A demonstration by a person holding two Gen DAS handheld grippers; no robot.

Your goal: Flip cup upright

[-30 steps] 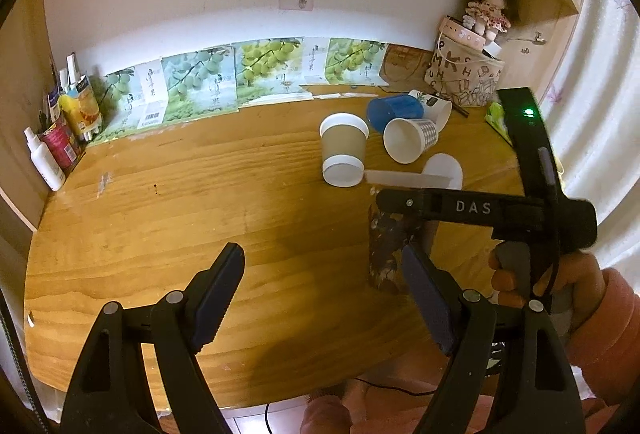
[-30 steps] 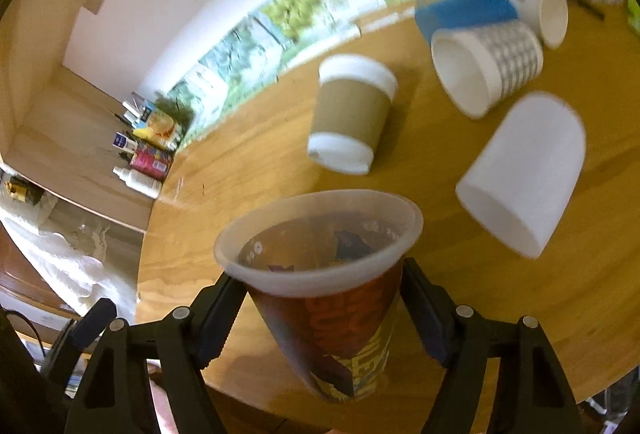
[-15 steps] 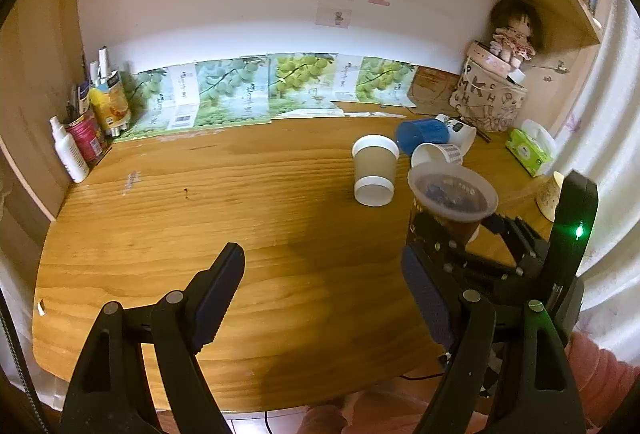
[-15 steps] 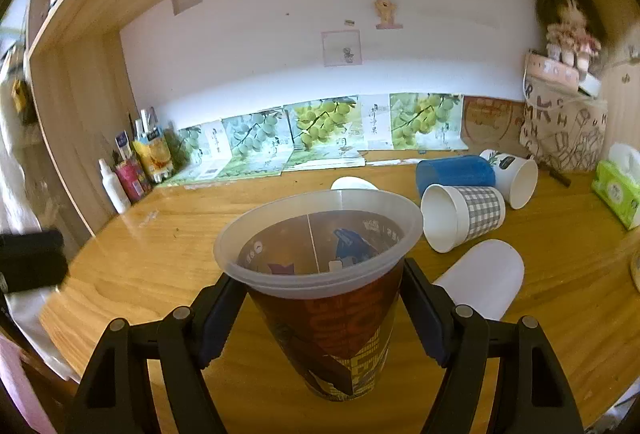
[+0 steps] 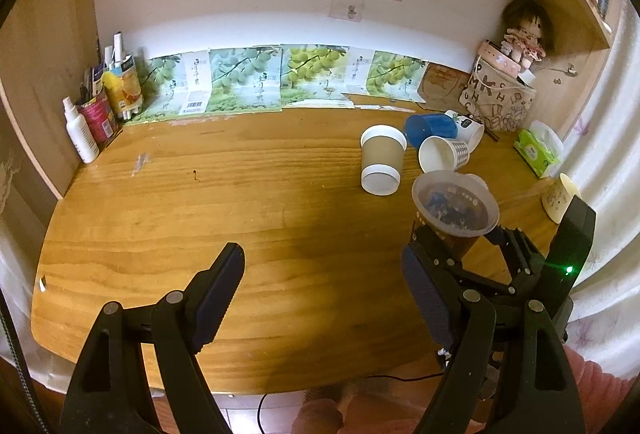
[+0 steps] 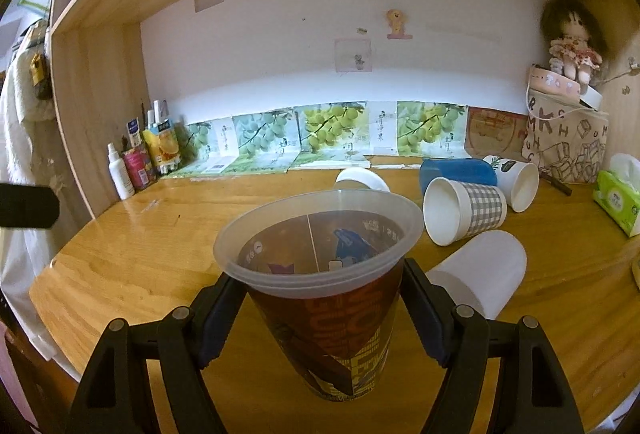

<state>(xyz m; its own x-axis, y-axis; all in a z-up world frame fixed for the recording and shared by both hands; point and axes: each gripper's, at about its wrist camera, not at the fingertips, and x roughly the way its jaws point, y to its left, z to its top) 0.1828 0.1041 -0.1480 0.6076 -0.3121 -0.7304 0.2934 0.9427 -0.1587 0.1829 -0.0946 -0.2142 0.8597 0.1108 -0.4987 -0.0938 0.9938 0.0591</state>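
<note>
A clear plastic cup with a brown printed sleeve stands upright, mouth up, between the jaws of my right gripper, which is shut on its sides. I cannot tell whether its base touches the wooden table. In the left wrist view the same cup and the right gripper are at the right. My left gripper is open and empty above the table's front part.
Several cups lie on their sides behind: a brown-sleeved cup, a checked cup, a blue cup, a white leaf-print cup and a frosted white cup. Bottles stand far left; a tissue pack and doll bag are at the right.
My right gripper has turned the cup from tilted to upright with its mouth up. The left gripper's view has pulled back and stayed open.
</note>
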